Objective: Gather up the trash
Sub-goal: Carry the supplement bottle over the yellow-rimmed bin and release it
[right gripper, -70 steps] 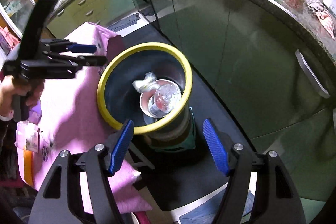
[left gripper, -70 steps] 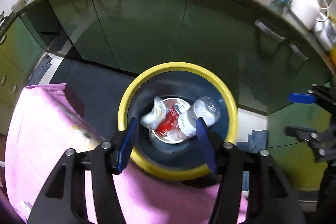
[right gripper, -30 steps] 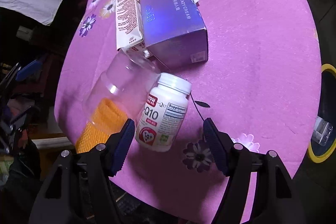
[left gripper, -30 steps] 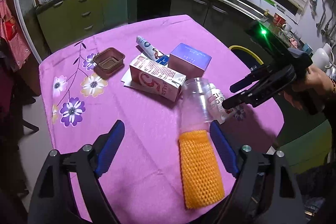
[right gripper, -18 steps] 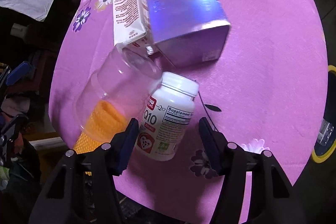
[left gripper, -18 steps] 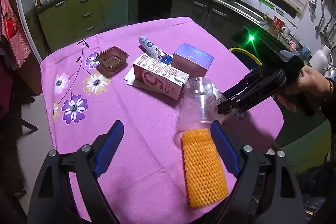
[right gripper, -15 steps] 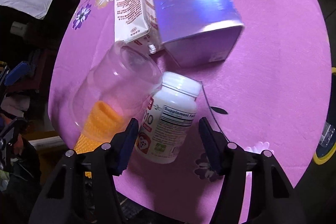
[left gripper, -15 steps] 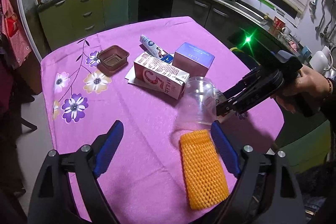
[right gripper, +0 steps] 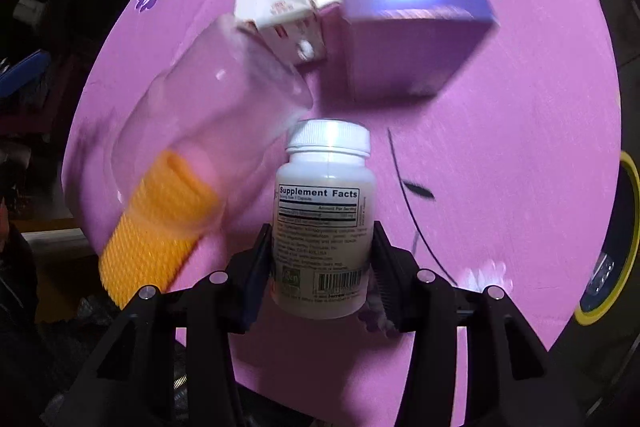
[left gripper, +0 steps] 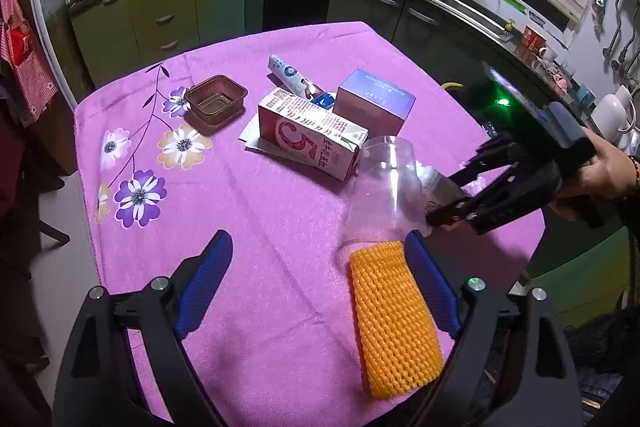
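Note:
A white supplement bottle (right gripper: 324, 211) lies on the pink-clothed table (left gripper: 260, 227). My right gripper (right gripper: 320, 247) points down over it, its jaws closing with both pads against the bottle's sides. In the left wrist view the right gripper (left gripper: 456, 195) stands behind a clear plastic cup (left gripper: 384, 187), which hides most of the bottle. An orange foam net (left gripper: 392, 311) sticks out of the cup. My left gripper (left gripper: 316, 247) hovers open above the cloth, its right finger beside the net, nothing between the fingers.
A milk carton (left gripper: 308, 139), a purple box (left gripper: 374, 103), a brown plastic tray (left gripper: 216, 103) and a white tube (left gripper: 286, 73) lie further back on the table. The yellow-rimmed bin (right gripper: 628, 239) stands off the table's edge. Kitchen cabinets surround the table.
Both grippers came from over the bin to the table. My right gripper sank over the bottle and its jaws narrowed onto it; the bottle rolled. The left gripper barely moved lately.

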